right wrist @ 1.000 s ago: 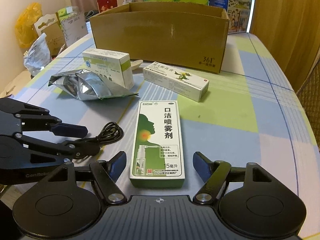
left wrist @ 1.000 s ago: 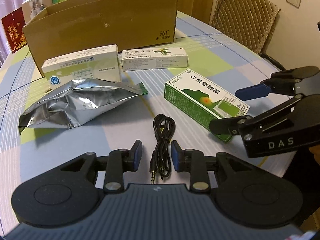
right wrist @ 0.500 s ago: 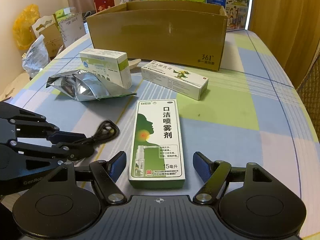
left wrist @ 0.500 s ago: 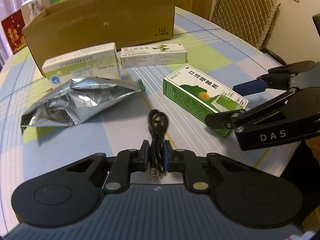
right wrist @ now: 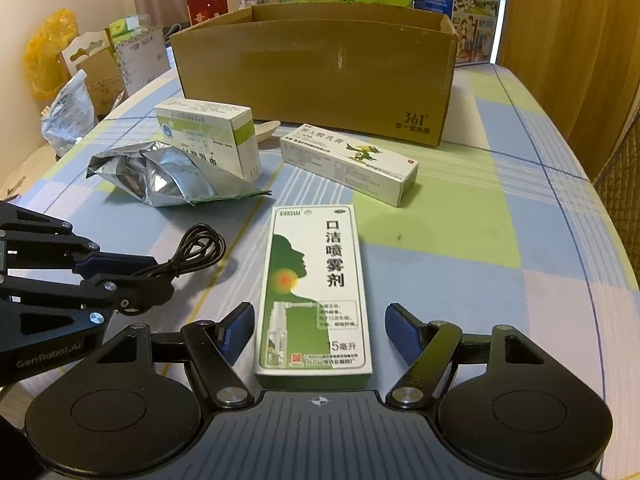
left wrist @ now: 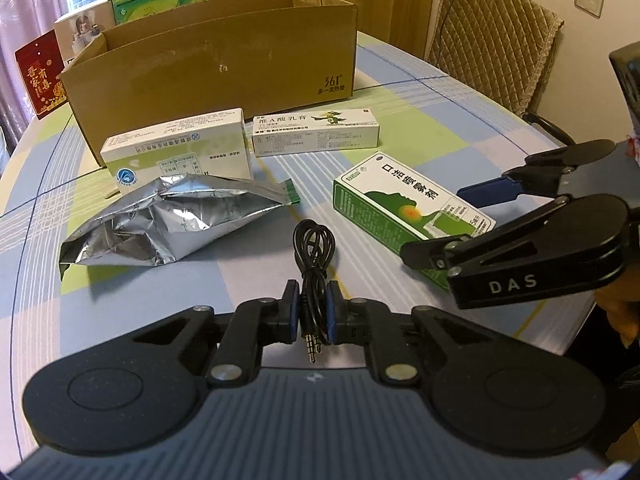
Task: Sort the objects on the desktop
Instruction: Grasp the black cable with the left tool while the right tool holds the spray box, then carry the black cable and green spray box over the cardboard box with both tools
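My left gripper (left wrist: 313, 316) pinches the coiled black audio cable (left wrist: 314, 254), its rubbery loop lying on the checked tablecloth (right wrist: 500, 208) toward twelve o'clock, plugs hanging between the pads. My right gripper (right wrist: 319, 330) is spread wide around the near end of the glossy green spray box (right wrist: 316, 288), not touching it. Open cloth runs at three o'clock to the curved table edge. The crinkled foil pouch (left wrist: 160, 220) lies at ten o'clock; the corrugated cardboard box (right wrist: 316, 68) stands beyond.
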A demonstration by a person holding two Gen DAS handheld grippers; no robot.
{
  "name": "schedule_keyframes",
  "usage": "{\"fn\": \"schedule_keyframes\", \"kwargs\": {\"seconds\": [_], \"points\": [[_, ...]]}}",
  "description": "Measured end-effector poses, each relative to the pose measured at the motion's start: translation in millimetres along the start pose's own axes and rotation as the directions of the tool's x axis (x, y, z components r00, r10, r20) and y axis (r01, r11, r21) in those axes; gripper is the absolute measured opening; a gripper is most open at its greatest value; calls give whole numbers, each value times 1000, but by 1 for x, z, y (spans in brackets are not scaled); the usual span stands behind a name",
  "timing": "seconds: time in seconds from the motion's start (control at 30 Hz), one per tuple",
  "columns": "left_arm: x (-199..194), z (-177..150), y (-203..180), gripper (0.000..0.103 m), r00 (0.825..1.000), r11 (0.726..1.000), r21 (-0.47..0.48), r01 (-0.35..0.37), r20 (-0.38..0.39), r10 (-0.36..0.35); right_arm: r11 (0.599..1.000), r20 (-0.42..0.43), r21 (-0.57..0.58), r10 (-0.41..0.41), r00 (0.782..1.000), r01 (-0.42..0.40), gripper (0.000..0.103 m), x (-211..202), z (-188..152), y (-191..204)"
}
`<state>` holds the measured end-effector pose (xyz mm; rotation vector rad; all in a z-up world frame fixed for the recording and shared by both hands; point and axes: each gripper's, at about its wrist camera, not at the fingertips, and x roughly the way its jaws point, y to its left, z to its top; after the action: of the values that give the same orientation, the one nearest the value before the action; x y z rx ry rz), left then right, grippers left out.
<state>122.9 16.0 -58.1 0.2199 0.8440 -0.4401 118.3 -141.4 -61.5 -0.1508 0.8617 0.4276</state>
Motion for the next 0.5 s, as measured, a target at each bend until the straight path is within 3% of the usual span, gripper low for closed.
{"fn": "schedule_keyframes", "kwargs": {"seconds": [0.1,0.17,0.2,0.5], "points": [[-1,1,0,10,1000,1000,-3,3,3,-3,1000,3,-15,0,1000,0,69,3,1,3],[-1,1,0,10,1000,1000,-4,5,0,-5,1000,-1,-19,0,1000,0,63,5,1,4],[-1,1,0,10,1000,1000,-5,6,-1,-6,1000,-6,-21,1,1000,-1,54,6,1,5],[-8,7,-4,10,1000,1000,-5,12,26,-12,998,68,50,-49,997,45,52,-13,4,-6]]}}
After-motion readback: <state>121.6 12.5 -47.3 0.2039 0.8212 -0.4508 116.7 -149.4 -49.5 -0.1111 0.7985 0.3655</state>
